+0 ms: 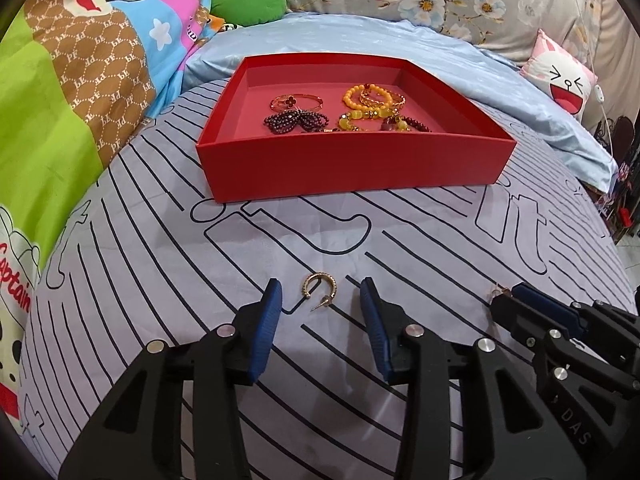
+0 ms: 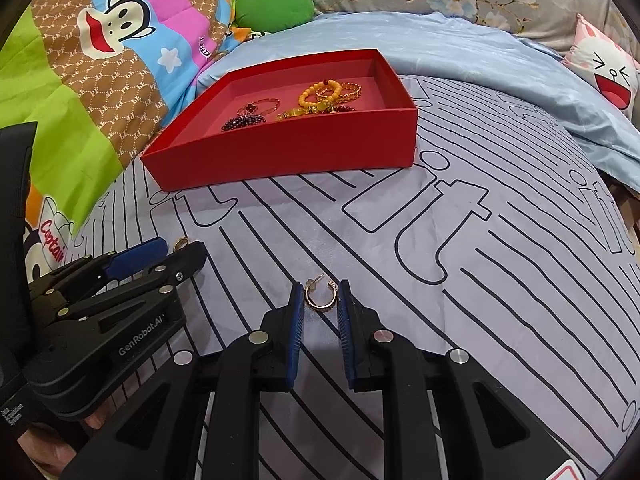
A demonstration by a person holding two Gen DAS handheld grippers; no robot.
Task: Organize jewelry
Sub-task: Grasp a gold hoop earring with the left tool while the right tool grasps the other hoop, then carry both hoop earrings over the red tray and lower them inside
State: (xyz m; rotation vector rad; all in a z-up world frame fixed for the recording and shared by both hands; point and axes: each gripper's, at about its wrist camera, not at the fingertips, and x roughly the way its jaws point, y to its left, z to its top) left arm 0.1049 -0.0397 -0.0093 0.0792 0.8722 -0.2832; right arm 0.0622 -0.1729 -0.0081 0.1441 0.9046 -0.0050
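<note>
1. A first hoop earring point(image 1: 319, 294), gold with a studded face and a thin post, is seen lying flat on the striped bedsheet point(image 1: 160, 280), near the viewer. It is framed by the spread fingers of the left gripper point(image 1: 320, 286), and neither blue pad is touched by it.
2. A second hoop earring point(image 2: 320, 295) of the same kind is found just to the right of the first. It is pinched between the ribbed blue pads of the right gripper point(image 2: 321, 286), whose black jaws are drawn close on either side of it.
3. A shallow red box point(image 1: 352, 168), square and open-topped with a paler pink floor, is set farther back on the sheet, well apart from both earrings.
4. Inside it, toward the far right, an orange bead bracelet point(image 1: 366, 94) is laid against a gold chain bangle point(image 1: 390, 100). To the left a thin bangle with a red clover point(image 1: 296, 101) is placed, and nearer the front wall a dark bead strand point(image 1: 296, 122) and a yellow bead bracelet point(image 1: 356, 122) are gathered.
5. Bare sheet is left between the grippers and the box's near wall.
6. The sheet is bordered on the left by a cartoon quilt point(image 1: 80, 80) and at the far side by a pale blue cover point(image 1: 360, 36); a pink pillow point(image 1: 564, 80) is propped at the far right.
</note>
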